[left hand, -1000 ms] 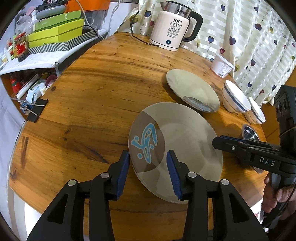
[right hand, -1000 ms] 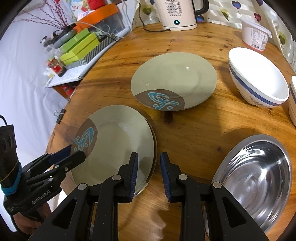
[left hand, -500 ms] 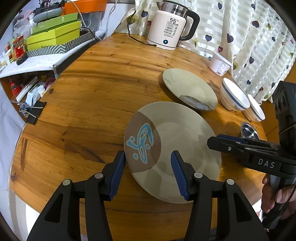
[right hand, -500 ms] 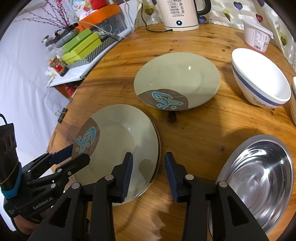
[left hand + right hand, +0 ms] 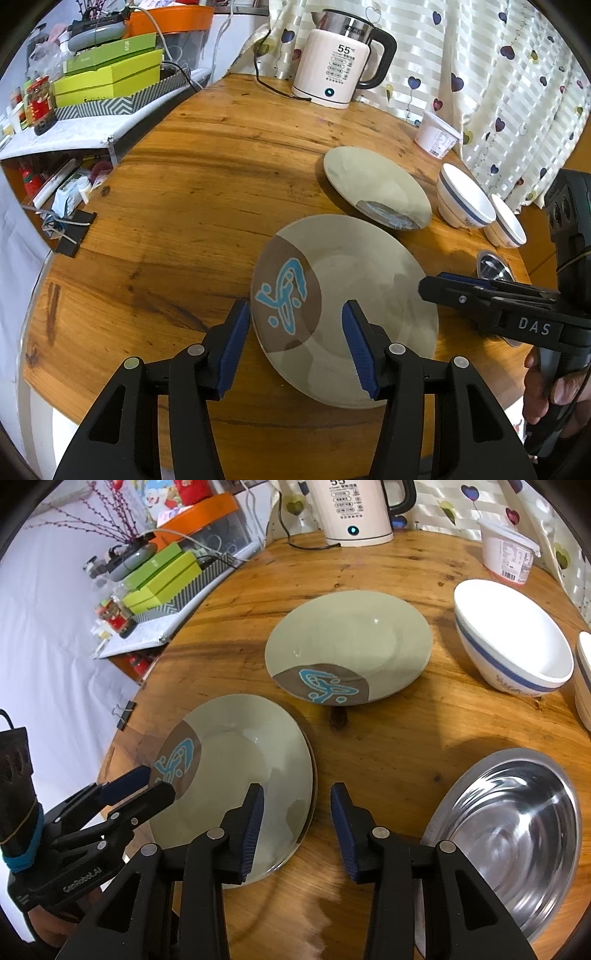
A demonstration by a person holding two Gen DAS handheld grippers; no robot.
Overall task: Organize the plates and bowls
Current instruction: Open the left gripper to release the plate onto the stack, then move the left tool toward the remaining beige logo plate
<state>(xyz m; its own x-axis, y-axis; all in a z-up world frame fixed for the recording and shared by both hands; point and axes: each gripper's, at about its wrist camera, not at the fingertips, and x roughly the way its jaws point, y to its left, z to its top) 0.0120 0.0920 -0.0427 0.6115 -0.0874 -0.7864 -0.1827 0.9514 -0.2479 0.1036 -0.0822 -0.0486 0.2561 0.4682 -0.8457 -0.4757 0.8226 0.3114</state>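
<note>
Near plate [image 5: 236, 775] lies stacked on another at table [image 5: 184, 206] edge, left gripper [image 5: 295, 343] and right gripper [image 5: 295, 823] both just opened and released astride its rim; best lift clear straight, then fetch far plate [image 5: 351, 653].

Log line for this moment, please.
left gripper: open, jaws just widened | right gripper: open, jaws just widened | near plate: released, stacked on table
</note>
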